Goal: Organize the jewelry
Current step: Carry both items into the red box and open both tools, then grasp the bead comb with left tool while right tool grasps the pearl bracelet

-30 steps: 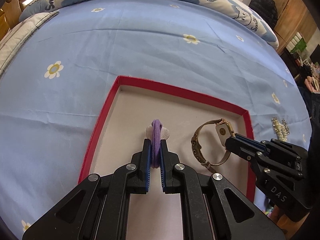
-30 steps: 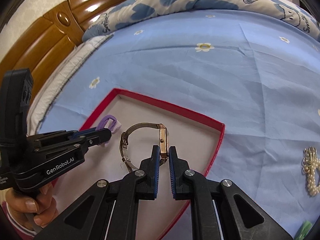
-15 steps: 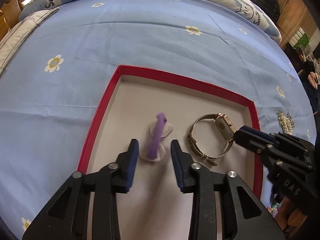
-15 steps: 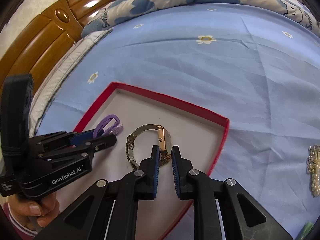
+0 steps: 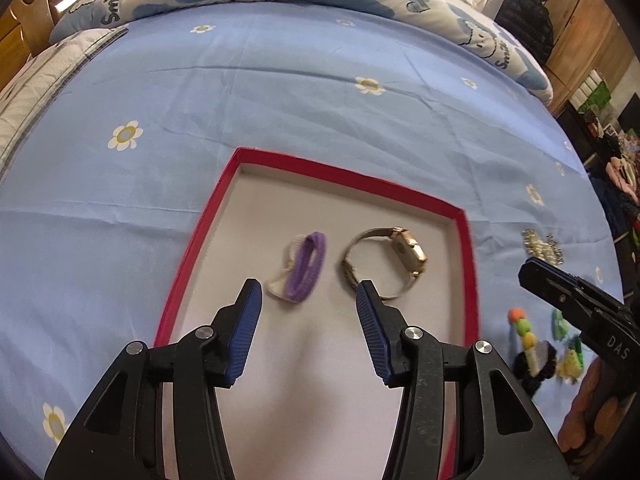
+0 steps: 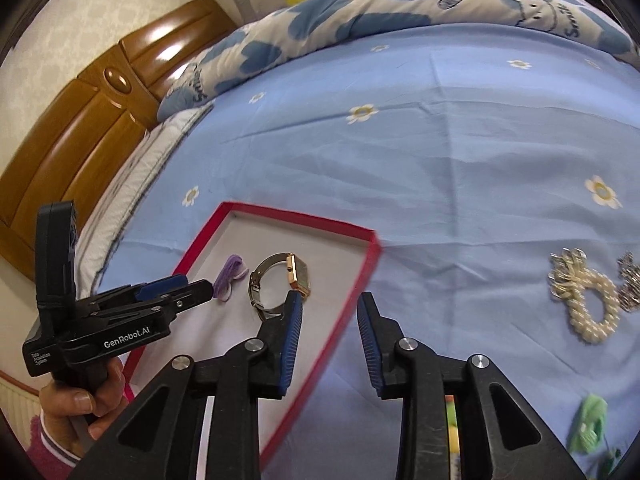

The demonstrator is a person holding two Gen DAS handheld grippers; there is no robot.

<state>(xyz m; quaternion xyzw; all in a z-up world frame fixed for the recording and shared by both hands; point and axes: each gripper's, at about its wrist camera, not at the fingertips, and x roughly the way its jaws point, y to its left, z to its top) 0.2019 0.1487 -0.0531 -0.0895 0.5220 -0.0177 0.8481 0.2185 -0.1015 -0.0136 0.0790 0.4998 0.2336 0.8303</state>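
Observation:
A red-rimmed tray [image 5: 182, 276] [image 6: 362, 276] with a pale floor lies on the blue bed sheet. In it rest a purple hair band on a white piece [image 5: 306, 272] [image 6: 229, 276] and a gold watch with a mesh strap [image 5: 408, 254] [image 6: 298, 276]. My left gripper [image 5: 307, 300] hovers just short of the hair band, jaws opening, nothing between them. My right gripper [image 6: 329, 308] is above the tray's right rim, jaws opening and empty, the watch just left of its left finger. It shows at the right of the left wrist view as a dark finger [image 5: 568, 292].
A pearl bracelet [image 6: 592, 304] [image 5: 544, 242] and silver pieces lie on the sheet right of the tray. Coloured hair ties and clips [image 5: 532, 344] and a green item [image 6: 588, 424] sit nearer. A hand [image 6: 76, 412] holds the left gripper. Quilt and wooden headboard [image 6: 92, 120] lie behind.
Both grippers have opened and let go: the hair band and the watch now lie loose in the tray. Both grippers pulled back and up; the right one shifted right, off the watch.

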